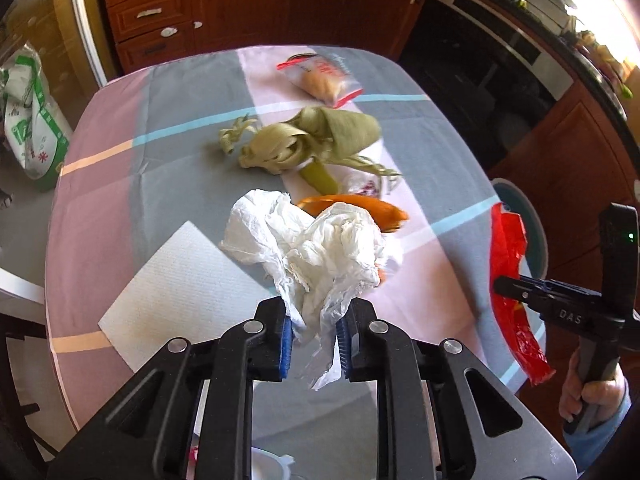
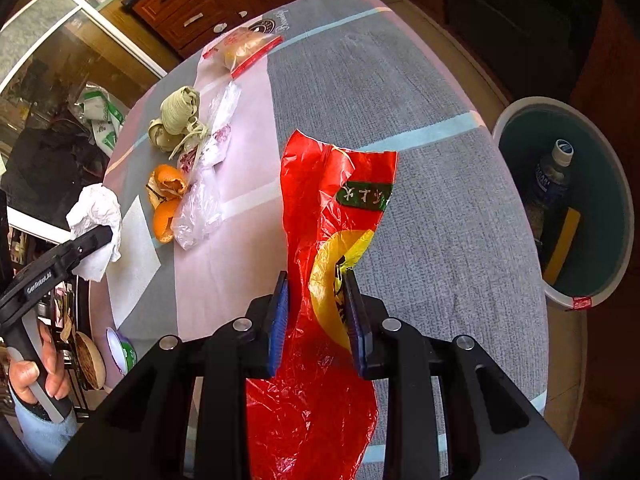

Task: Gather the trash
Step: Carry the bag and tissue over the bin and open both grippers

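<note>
My left gripper [image 1: 314,336] is shut on a crumpled white tissue [image 1: 316,248] and holds it above the table; it also shows in the right wrist view [image 2: 96,216]. My right gripper [image 2: 316,312] is shut on a red plastic bag [image 2: 332,208] with a yellow print, which hangs off the table's right side in the left wrist view [image 1: 508,280]. On the tablecloth lie orange peels [image 2: 166,196], green leaf wrappers [image 1: 304,140], a clear plastic bag [image 2: 204,196] and a sealed snack packet [image 1: 320,76].
A flat white napkin [image 1: 180,292] lies at the table's near left. A teal bin with a white rim [image 2: 624,184] stands on the floor right of the table, with a bottle [image 2: 554,172] inside. Wooden cabinets [image 1: 168,12] stand behind.
</note>
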Demonstrator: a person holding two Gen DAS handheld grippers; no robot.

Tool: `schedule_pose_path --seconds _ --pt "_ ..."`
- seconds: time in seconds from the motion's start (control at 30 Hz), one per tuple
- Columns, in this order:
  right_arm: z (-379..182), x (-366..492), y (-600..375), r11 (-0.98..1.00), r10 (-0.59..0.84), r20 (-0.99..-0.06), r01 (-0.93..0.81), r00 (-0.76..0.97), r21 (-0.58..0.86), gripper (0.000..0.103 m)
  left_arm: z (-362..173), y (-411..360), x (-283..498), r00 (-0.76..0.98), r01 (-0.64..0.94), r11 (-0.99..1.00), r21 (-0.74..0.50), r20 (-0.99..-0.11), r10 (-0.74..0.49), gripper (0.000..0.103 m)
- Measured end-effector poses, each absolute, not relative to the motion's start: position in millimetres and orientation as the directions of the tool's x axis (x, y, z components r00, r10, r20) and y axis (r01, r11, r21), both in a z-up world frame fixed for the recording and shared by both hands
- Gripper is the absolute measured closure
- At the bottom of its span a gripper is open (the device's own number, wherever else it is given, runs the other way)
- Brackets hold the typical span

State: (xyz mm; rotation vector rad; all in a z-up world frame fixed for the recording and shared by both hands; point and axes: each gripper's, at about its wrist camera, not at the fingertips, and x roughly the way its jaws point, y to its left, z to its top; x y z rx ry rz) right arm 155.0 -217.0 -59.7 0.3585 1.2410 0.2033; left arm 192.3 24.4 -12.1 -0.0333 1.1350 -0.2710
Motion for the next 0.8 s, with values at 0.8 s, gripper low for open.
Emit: schedule_pose_path --seconds 0.8 --pt "-37 113 -469 0.823 0.172 -0.840 0.393 0.515 0.410 0.075 -22 -256 195 0.207 0.610 0.776 -0.160 -0.913 -0.351 0.083"
